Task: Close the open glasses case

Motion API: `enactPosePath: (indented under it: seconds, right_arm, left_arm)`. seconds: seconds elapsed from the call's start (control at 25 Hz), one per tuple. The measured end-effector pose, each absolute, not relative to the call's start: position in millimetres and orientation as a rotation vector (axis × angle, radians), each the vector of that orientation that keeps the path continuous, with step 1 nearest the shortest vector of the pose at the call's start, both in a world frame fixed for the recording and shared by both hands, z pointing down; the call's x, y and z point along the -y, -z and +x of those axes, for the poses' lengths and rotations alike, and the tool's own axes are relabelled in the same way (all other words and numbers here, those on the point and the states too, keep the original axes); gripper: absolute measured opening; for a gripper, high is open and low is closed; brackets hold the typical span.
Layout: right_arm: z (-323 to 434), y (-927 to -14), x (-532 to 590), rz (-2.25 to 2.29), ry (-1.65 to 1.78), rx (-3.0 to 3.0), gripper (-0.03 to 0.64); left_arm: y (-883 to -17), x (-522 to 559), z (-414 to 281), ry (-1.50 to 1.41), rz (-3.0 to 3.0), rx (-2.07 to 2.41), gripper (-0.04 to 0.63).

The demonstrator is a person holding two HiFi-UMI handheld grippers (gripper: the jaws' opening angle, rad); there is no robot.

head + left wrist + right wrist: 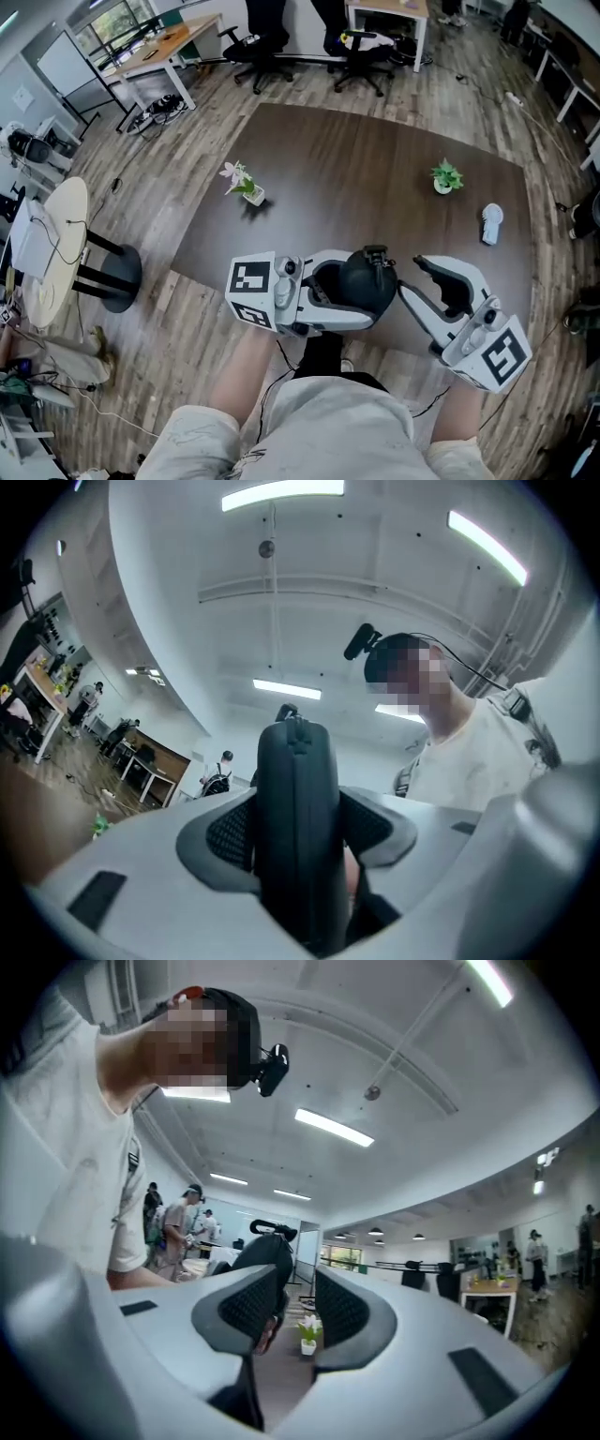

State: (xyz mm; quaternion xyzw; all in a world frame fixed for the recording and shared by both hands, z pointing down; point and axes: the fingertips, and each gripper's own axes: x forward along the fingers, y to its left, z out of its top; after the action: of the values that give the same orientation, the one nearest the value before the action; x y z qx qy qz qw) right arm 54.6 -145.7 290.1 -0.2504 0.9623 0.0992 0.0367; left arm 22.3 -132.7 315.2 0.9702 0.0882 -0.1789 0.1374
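The black zip-up glasses case (364, 278) looks closed and is held up over the near table edge, close to the person's body. My left gripper (361, 295) is shut on it. In the left gripper view the case (295, 808) stands upright, pressed between both mesh pads (228, 834). My right gripper (411, 274) hovers just right of the case and is open, with nothing between its fingers. In the right gripper view the gap between the right gripper (300, 1302) jaws is empty, and the case (262, 1252) shows beyond the left pad.
The dark brown table (375, 159) carries a small white flower pot (247, 187) at left, a green potted plant (445, 178) at right and a white object (491, 223) near the right edge. A round white side table (52, 248) stands left; office chairs (267, 52) are behind.
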Motion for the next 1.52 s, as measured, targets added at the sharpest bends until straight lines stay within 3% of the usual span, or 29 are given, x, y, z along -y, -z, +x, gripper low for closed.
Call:
enactPosePath:
  seconds: [0.4,0.72,0.88,1.16,1.52]
  right_arm:
    - [13.3,-270.0,93.3,-0.204,-0.596,-3.339,0.12]
    - [3.5,-284.6,75.8,0.129,-0.473,-3.462,0.1]
    - [-5.6,-301.6,73.3,0.128,-0.489,-3.468,0.049]
    - [-8.3,-303.6,84.7,-0.02,-0.52,-3.44,0.031]
    - [-2.6,-305.0,102.7,-0.232,-0.589,-3.43,0.002]
  left_arm:
    - [-307.7,93.5,-1.9,0.221,2.944,-0.442,0.258]
    - [-323.0,77.8,-5.7,0.056,2.913,-0.563,0.258]
    - [-340.8,76.4,-16.6,0.043,2.913,-0.548,0.258]
    - [-344.8,87.3,-18.1,0.016,2.998,-0.384,0.262]
    - [-353.6,100.6,13.0,-0.276,3.195,-0.128,0.279]
